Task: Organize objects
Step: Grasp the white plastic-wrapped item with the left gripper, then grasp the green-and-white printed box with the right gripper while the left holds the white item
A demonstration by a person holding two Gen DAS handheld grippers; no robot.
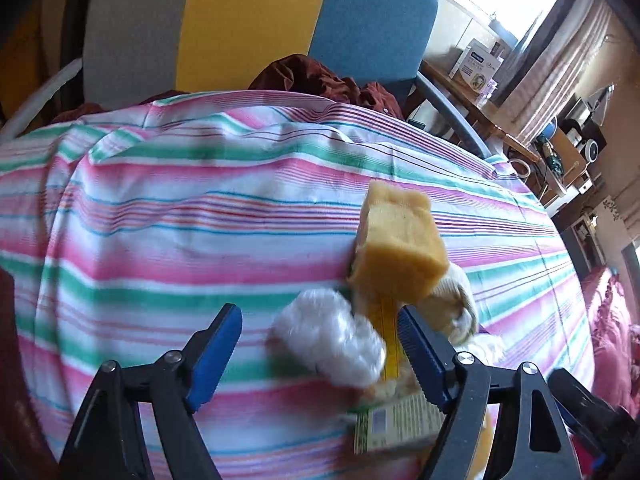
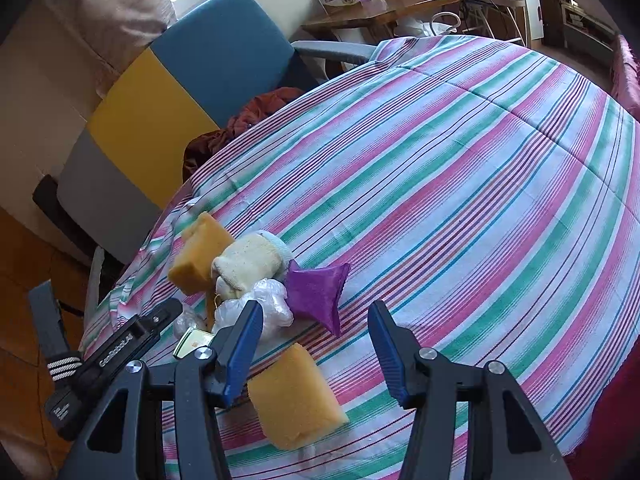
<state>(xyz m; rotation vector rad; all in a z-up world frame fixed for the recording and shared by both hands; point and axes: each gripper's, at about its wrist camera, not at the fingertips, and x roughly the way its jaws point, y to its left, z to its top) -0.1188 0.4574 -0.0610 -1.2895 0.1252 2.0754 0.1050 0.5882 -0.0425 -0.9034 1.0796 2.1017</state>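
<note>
On the striped cloth [image 1: 200, 216] lies a small heap: a yellow sponge [image 1: 400, 248], a cream knitted sock [image 1: 456, 296], a white crumpled plastic bag [image 1: 328, 340] and a green-and-yellow packet [image 1: 400, 420]. My left gripper [image 1: 320, 344] is open just above the bag, which lies between its fingers without being pressed. In the right wrist view the same heap shows the sponge [image 2: 196, 256], sock [image 2: 248, 260], bag [image 2: 264, 308] and a purple pouch [image 2: 316, 292]. My right gripper [image 2: 316, 340] hangs open over a second yellow sponge [image 2: 296, 396] lying on the cloth by its left finger.
A sofa with grey, yellow and blue panels [image 1: 256, 20] stands behind the cloth's far edge, with a dark red garment [image 1: 320, 80] on it. A wooden table [image 2: 380, 4] carries a box. Pink fabric [image 1: 608, 320] borders the right side. The left gripper's black housing [image 2: 116, 352] shows beside the heap.
</note>
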